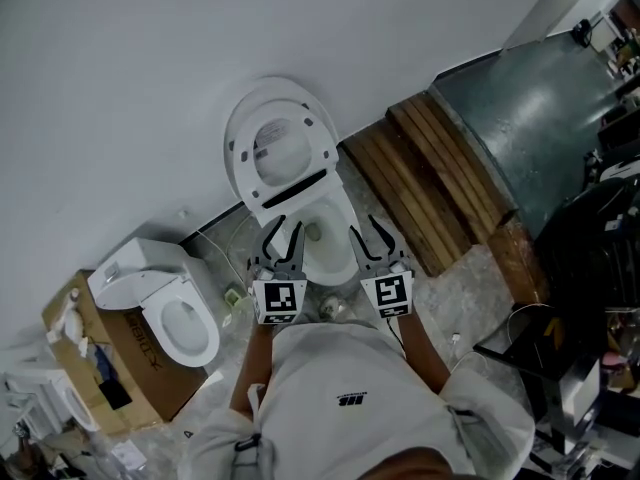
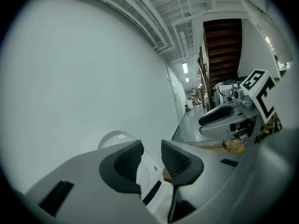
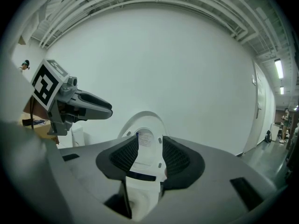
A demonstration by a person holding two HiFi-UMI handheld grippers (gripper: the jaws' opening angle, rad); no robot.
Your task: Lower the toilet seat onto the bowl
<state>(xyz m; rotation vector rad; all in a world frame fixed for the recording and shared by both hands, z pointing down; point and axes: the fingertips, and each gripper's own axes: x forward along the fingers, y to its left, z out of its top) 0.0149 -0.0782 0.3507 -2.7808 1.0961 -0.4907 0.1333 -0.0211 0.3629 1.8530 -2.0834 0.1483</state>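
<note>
Both claws are empty and almost closed: the left claw (image 2: 152,160) and the right claw (image 3: 150,157) each show only a slim gap between the pads. The toilet seat (image 1: 243,163) stands upright against the wall, ahead of both claws and slightly above them. The bowl (image 1: 325,243) lies just below and between their tips. Judging from this, the step is best done by hooking one claw over the seat's top edge, tipping it forward and guiding it down slowly. Letting it fall risks a slam.
</note>
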